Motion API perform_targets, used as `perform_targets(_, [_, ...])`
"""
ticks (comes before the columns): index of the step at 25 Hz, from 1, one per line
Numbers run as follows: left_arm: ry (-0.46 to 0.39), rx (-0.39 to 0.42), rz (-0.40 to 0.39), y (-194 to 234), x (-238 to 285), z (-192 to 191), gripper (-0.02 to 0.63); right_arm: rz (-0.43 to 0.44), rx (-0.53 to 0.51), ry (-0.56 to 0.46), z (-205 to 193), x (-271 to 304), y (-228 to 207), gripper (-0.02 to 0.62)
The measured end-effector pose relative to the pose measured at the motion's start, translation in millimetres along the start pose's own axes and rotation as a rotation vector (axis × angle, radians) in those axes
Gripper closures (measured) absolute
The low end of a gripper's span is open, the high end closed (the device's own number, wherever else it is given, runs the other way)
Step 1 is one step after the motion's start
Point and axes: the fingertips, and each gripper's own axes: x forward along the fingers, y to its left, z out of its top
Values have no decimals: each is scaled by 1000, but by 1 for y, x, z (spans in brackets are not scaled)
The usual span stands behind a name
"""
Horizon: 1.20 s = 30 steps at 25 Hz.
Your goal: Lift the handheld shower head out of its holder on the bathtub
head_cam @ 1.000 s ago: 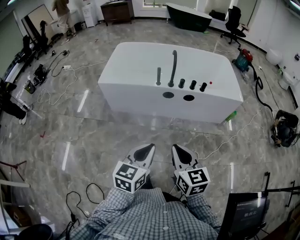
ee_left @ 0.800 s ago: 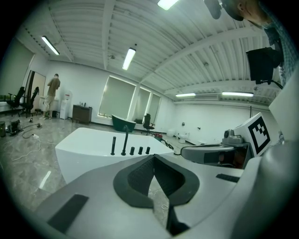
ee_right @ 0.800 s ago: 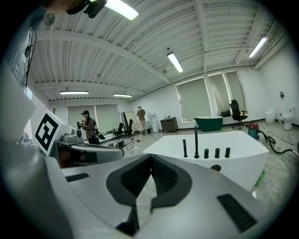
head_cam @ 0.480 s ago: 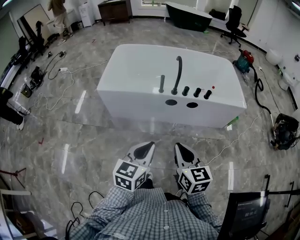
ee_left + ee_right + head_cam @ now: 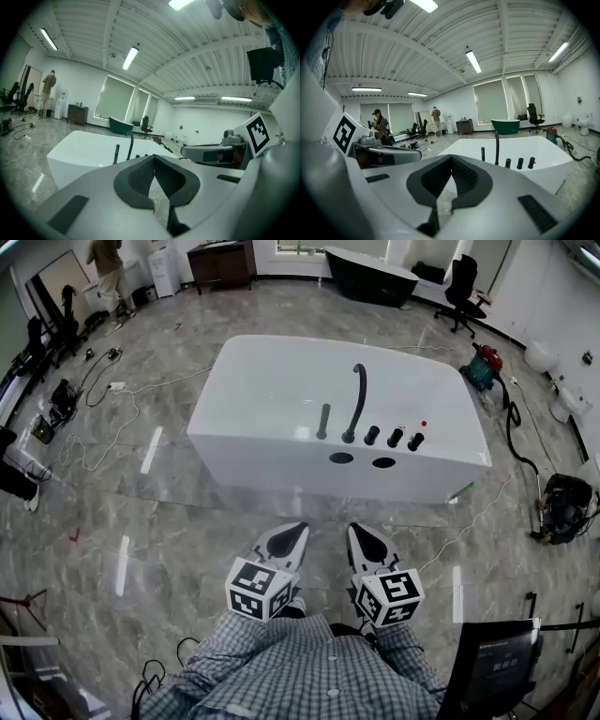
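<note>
The white bathtub [image 5: 272,399] stands on the marble floor ahead of me. On its near rim the handheld shower head [image 5: 323,421] is a short dark rod upright in its holder, left of the tall curved spout [image 5: 356,397] and three black knobs [image 5: 395,438]. My left gripper [image 5: 296,534] and right gripper [image 5: 357,532] are side by side over the floor, well short of the tub, both shut and empty. The left gripper view shows the shower head [image 5: 116,153] beyond the closed pads [image 5: 140,180]. The right gripper view shows the shower head [image 5: 482,153] beside the spout [image 5: 496,146].
Cables [image 5: 103,423] trail over the floor at left, and a hose [image 5: 520,442] runs from a red-green vacuum [image 5: 483,362] at right. A monitor on a stand [image 5: 492,667] is at my lower right. A person [image 5: 103,263], a dark tub [image 5: 370,273] and an office chair [image 5: 461,282] are at the far wall.
The bathtub has come nearer and sits slightly lower in the head view as I walk toward it. Both grippers stay shut and side by side.
</note>
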Motion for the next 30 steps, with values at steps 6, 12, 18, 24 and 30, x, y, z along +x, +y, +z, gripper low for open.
perform_targets(6, [15, 1, -11, 26, 19, 3, 603, -10, -29, 3, 7, 26, -6, 580])
perform_targets(12, [17, -3, -13, 40, 25, 8, 603, -27, -9, -2, 13, 39, -12, 580])
perform_targets(18, [23, 2, -23, 42, 26, 7, 603, -36, 2, -8, 10, 41, -13, 580])
perform_targets(24, [32, 1, -3, 49, 30, 7, 603, -24, 15, -2, 10, 54, -21, 580])
perform_targets(30, [30, -10, 14, 65, 42, 10, 603, -12, 8, 1, 14, 75, -29, 580])
